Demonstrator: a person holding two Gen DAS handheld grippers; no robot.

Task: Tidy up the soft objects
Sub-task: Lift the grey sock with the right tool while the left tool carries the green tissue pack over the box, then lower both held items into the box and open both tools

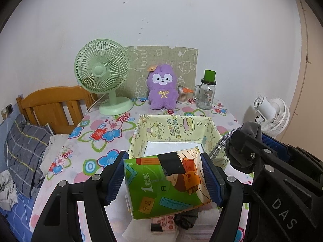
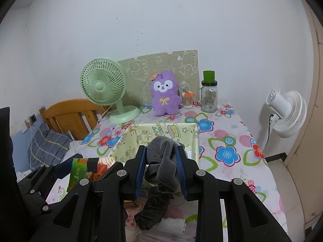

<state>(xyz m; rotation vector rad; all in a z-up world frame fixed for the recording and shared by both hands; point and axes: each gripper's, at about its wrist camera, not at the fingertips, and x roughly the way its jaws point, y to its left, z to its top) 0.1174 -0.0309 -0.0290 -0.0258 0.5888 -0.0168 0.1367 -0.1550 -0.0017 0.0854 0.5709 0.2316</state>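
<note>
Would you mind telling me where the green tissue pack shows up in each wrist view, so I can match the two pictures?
Left wrist view: the green tissue pack fills the lower centre, clamped in the left gripper, just in front of the yellow box.
Right wrist view: the pack sits at lower left, partly hidden by gripper parts.
Shared landmark: the purple plush against the wall.

green tissue pack (image 1: 163,183) | grey sock (image 2: 164,165) | purple plush (image 1: 162,87) | floral tablecloth (image 2: 228,153)

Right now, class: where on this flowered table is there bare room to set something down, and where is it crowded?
Free: the tablecloth right of the yellow box, and the stretch between the green fan and the box. The box floor is bare. Crowded: the back edge with the purple plush and glass jar, and the near edge beneath both grippers.
</note>
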